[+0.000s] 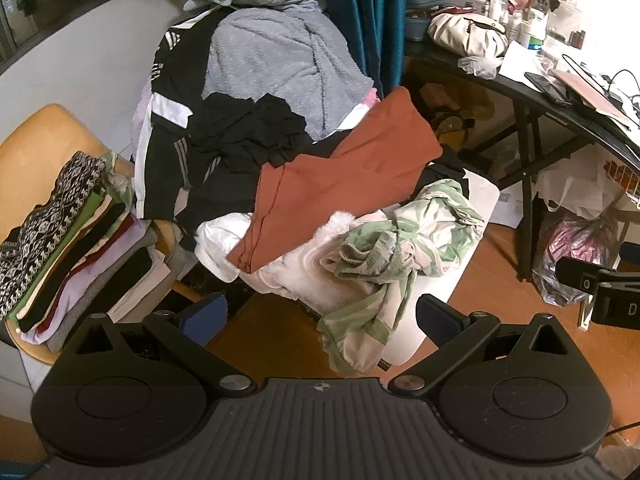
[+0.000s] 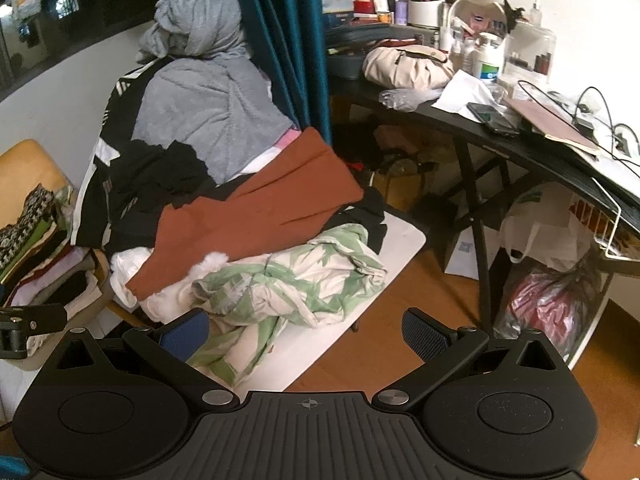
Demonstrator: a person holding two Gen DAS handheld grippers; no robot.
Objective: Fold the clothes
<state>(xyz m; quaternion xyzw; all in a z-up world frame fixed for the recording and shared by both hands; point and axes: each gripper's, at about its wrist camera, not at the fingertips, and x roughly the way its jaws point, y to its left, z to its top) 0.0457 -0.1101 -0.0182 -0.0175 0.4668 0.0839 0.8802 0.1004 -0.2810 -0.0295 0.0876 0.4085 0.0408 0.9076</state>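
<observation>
A pile of unfolded clothes lies on a small white table (image 1: 476, 208). On top lies a rust-brown garment (image 1: 344, 176), which also shows in the right wrist view (image 2: 260, 216). In front of it lies a crumpled green-and-white patterned garment (image 1: 404, 236), seen too in the right wrist view (image 2: 304, 284). Behind are black clothes (image 1: 240, 132) and a grey fleece (image 1: 276, 60). My left gripper (image 1: 320, 316) is open and empty just in front of the green garment's hanging edge. My right gripper (image 2: 306, 334) is open and empty above the same garment's front edge.
A stack of folded clothes (image 1: 68, 240) sits on a wooden chair (image 1: 28, 152) at the left. A black desk (image 2: 540, 160) cluttered with cosmetics, a bag and cables stands at the right, with plastic bags (image 2: 548, 300) under it. A teal curtain (image 2: 280, 40) hangs behind. The floor is wood.
</observation>
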